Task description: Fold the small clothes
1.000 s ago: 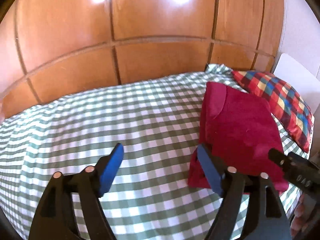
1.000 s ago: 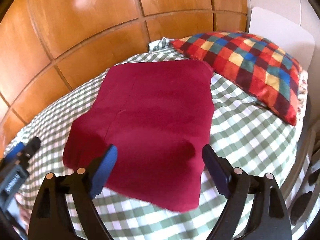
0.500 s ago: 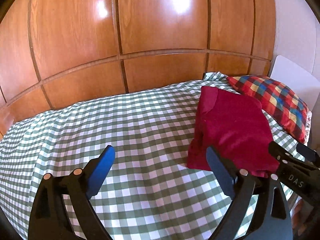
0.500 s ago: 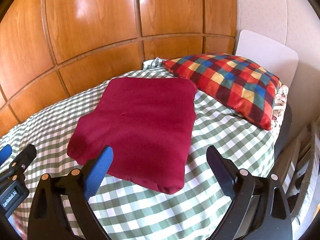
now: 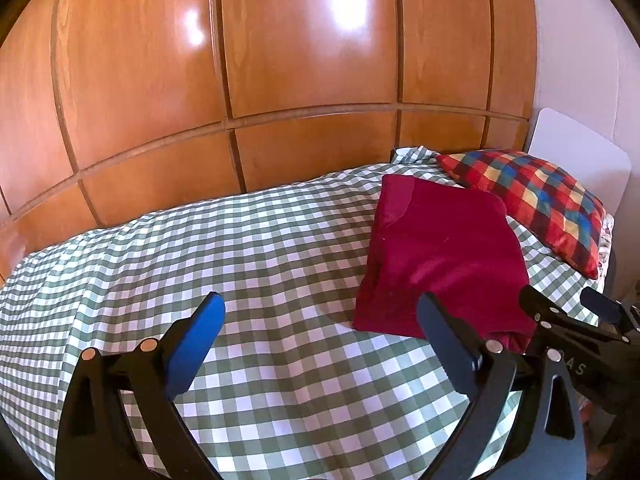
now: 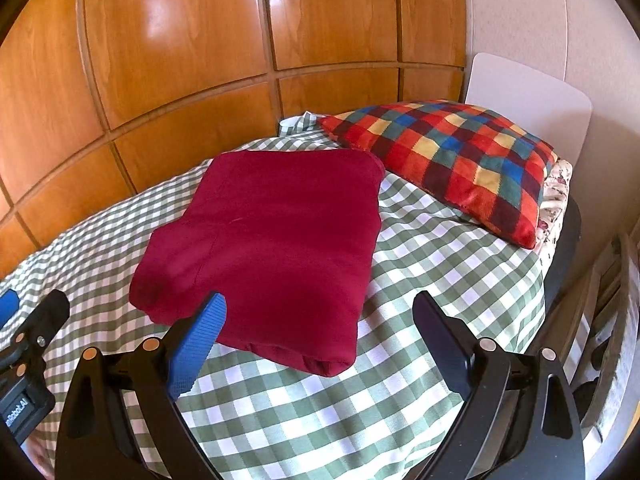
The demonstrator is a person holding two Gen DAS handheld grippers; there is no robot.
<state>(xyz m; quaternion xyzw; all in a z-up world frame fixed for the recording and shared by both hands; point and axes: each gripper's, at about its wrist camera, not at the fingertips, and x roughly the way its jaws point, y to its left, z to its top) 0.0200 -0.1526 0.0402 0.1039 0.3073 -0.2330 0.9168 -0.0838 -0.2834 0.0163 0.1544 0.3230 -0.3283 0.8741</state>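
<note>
The left gripper (image 5: 320, 332) and right gripper (image 6: 318, 330) both hold their fingers wide, gripping nothing. A folded red garment (image 6: 272, 248) lies on the bed (image 5: 240, 264) just ahead of the right fingers.

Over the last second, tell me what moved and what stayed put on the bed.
Both grippers, left and right, pulled back and up from the folded red garment, so more bed and wall show. Neither took hold of anything; both stayed open. The garment, the checked pillow and the green checked sheet lie as before.
</note>
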